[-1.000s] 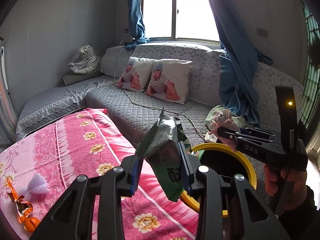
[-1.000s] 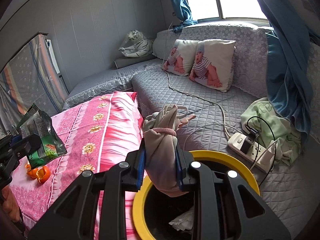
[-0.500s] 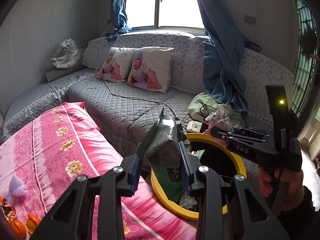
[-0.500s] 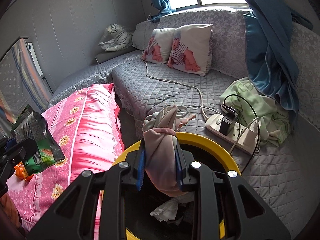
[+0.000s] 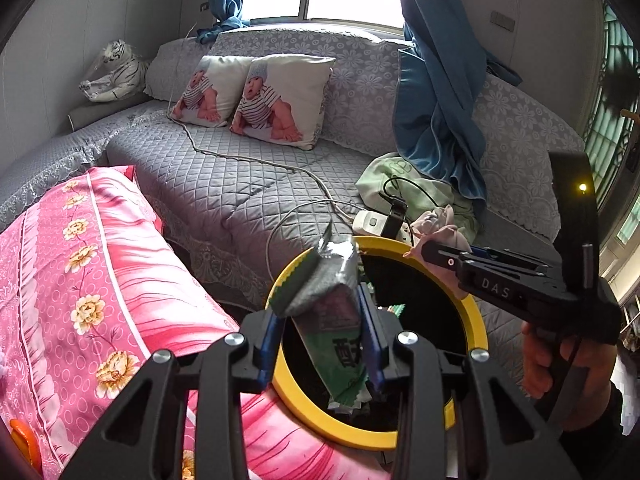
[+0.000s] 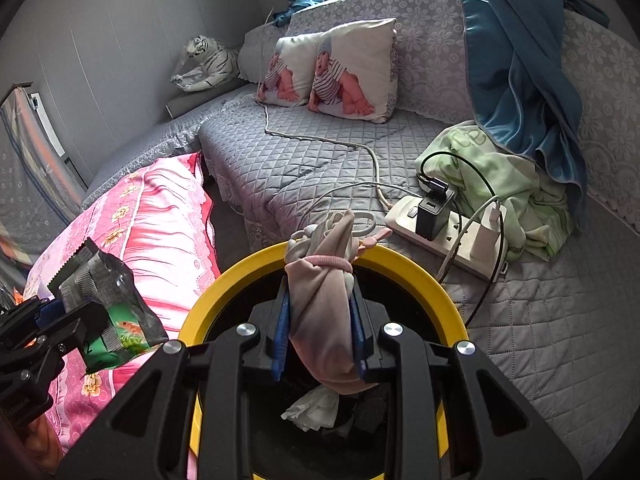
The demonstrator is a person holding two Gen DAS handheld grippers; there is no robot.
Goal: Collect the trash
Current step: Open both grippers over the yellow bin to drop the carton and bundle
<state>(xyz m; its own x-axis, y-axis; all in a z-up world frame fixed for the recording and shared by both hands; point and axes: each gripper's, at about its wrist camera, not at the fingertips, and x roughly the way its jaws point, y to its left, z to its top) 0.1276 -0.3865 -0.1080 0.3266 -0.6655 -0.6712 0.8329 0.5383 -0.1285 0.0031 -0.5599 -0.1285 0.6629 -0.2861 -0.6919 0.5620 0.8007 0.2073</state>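
My left gripper (image 5: pixel 322 336) is shut on a green and silver snack wrapper (image 5: pixel 334 320), hanging over the near left rim of the yellow-rimmed bin (image 5: pixel 478 332). In the right wrist view that wrapper (image 6: pixel 108 308) shows at the left, held beside the bin rim (image 6: pixel 416 268). My right gripper (image 6: pixel 320 338) is shut on a beige cloth bundle (image 6: pixel 324 320) tied with a pink band, directly above the bin's dark opening. The left wrist view shows the right gripper (image 5: pixel 424 250) and bundle (image 5: pixel 438 226) over the bin's far rim. White crumpled tissue (image 6: pixel 314 406) lies inside the bin.
A pink floral bedcover (image 5: pixel 80 280) lies left of the bin, with orange scraps (image 5: pixel 24 438) at its near corner. Behind is a grey quilted sofa (image 5: pixel 240 184) with a power strip (image 6: pixel 444 232), cables, a green cloth (image 6: pixel 504 184), cushions and a blue curtain (image 5: pixel 432 100).
Both grippers have come down and forward over the bin, which now fills more of each view. The wrapper and the cloth bundle stay gripped.
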